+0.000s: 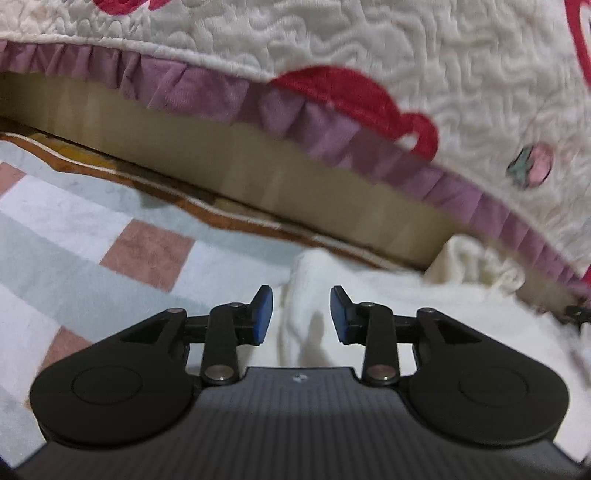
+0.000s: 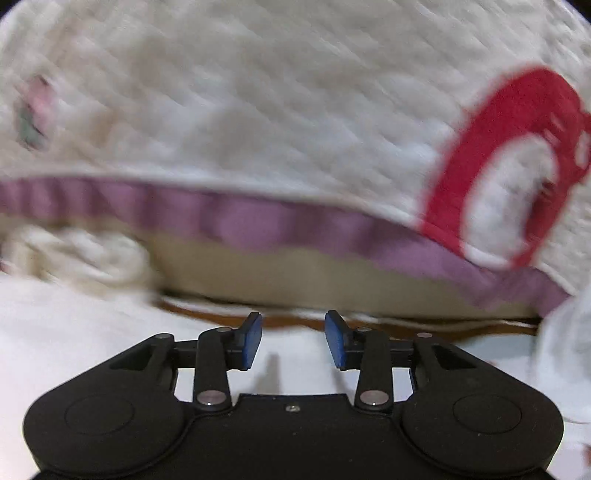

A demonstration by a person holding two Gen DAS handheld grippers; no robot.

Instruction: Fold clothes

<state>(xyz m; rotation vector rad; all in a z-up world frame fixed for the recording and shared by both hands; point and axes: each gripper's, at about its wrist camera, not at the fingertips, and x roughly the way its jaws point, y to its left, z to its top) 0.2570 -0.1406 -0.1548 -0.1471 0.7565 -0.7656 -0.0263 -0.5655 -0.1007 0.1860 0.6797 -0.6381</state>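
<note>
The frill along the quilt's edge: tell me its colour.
Purple frill on a cream quilt; sharpest in the left wrist view.

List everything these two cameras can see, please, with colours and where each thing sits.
Quilt: one, cream with red shapes and a purple frill, hanging across the top of both views.
Bed base: one, tan, under the frill.
Checked sheet: one, pale blue, white and pink, low on the left in the left view.
White garment: one, crumpled, under both grippers.
Left hand-held gripper: black, blue pads, open over a ridge of the garment.
Right hand-held gripper: black, blue pads, open above the garment.
</note>
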